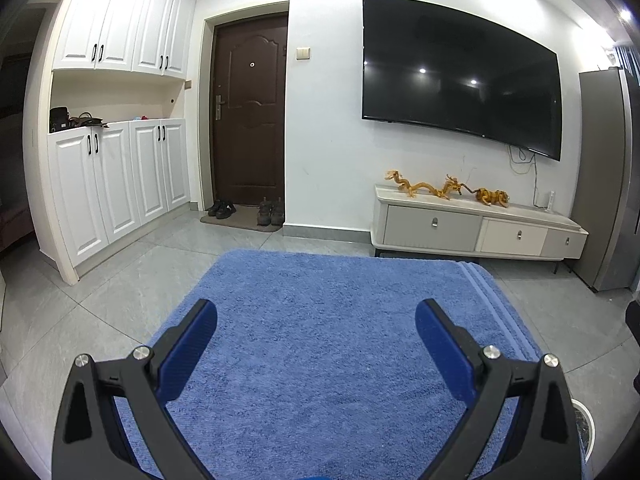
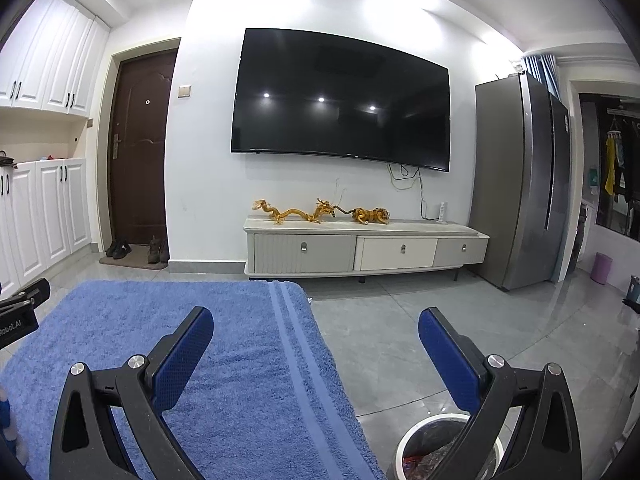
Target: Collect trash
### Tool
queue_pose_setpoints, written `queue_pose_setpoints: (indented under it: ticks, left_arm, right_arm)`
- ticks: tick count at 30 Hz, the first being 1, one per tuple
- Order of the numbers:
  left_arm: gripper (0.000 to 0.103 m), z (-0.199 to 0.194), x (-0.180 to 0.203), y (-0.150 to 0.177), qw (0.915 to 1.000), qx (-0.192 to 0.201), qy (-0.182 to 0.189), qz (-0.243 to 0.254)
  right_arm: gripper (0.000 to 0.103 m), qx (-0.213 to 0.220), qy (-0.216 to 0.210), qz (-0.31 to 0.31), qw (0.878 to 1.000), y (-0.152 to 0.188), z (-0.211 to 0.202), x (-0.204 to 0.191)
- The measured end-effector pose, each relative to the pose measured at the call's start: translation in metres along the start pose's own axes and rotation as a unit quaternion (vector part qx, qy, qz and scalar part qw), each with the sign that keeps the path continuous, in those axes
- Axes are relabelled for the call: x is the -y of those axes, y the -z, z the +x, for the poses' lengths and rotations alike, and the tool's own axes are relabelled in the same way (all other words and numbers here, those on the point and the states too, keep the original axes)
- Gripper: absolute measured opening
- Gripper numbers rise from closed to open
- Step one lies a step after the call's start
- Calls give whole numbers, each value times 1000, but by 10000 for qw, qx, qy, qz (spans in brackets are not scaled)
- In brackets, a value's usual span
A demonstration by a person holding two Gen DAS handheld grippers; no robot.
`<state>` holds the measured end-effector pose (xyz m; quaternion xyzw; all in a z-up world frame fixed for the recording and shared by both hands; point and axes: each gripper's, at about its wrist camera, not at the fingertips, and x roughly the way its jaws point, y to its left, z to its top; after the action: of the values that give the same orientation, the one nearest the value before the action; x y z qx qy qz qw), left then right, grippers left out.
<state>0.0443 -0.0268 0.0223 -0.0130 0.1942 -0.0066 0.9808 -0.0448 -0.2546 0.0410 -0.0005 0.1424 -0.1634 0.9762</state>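
My left gripper is open above a blue towel, with nothing between its blue pads. My right gripper is open too, hovering over the right edge of the same blue towel. Below the right finger stands a white-rimmed trash bin lined with a dark bag, with some colourful scraps inside. A sliver of that bin shows at the lower right of the left wrist view. The left gripper's black body pokes in at the left edge of the right wrist view. No loose trash shows on the towel.
A white TV cabinet with golden dragon figures stands against the wall under a large TV. A grey fridge is right, white cupboards and a brown door with shoes left. Grey floor tiles surround the towel.
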Motion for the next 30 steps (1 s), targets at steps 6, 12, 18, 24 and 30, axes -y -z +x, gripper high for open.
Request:
queue_pose_setpoints:
  ticks: [6, 12, 18, 24, 30]
  left_arm:
    - [100, -4, 4, 0, 10000, 51, 5, 31]
    - [100, -4, 6, 4, 10000, 58, -3, 65]
    - [100, -3, 7, 5, 10000, 41, 7, 73]
    - [100, -4, 9, 7, 9999, 39, 24, 105]
    - [100, -8, 15, 7, 9998, 80, -7, 180]
  right_arm:
    - [103, 51, 35, 67, 10000, 2, -3, 3]
    - [103, 31, 69, 119, 9999, 5, -2, 8]
    - [103, -26, 87, 162, 9998, 9, 2, 10]
    - [103, -52, 85, 189, 9998, 10, 3, 13]
    - [103, -72, 86, 238, 9997, 12, 5, 20]
